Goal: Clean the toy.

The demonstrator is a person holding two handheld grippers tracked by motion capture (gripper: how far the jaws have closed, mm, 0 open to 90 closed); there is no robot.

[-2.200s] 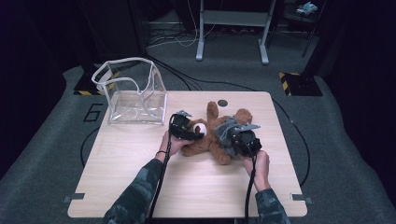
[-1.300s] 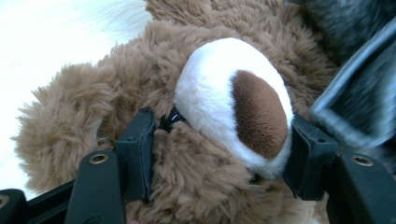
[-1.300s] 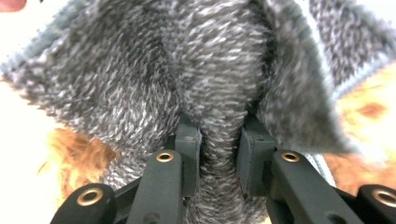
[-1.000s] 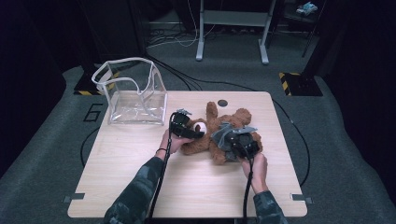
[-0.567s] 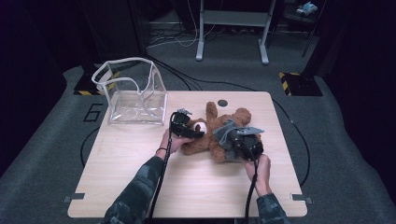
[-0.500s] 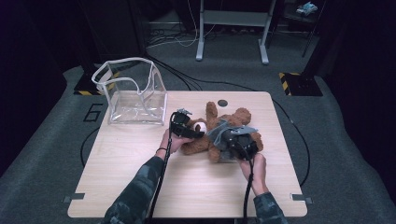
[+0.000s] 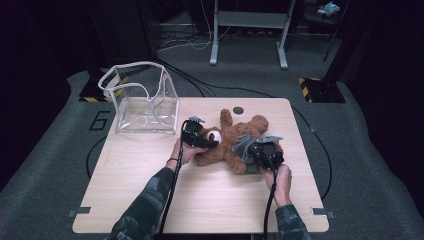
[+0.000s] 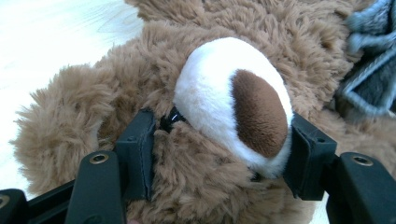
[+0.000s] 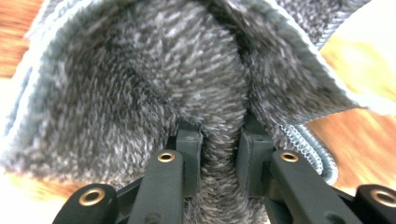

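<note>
Teddy bear [image 7: 235, 142] lying mid-desk [image 7: 150, 190], near clear bag [image 7: 142, 100]. Left gripper [image 8: 217, 154] fingers [image 8: 137, 149] spread wide, braced either side of the bear's muzzle, head pinned. Right gripper [image 9: 219, 140] fingers [image 9: 189, 154] closed to a narrow gap on a fold of grey garment [image 9: 140, 84]. Since 2.2 s ago: right gripper drawn back toward the person, fabric gathered. Probable meaning: garment being pulled along the bear's body.

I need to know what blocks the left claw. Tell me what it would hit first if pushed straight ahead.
The left claw already straddles the teddy bear's head, jaws on either side of the white muzzle. Pushed straight on, it would press into the plush face at once.
</note>
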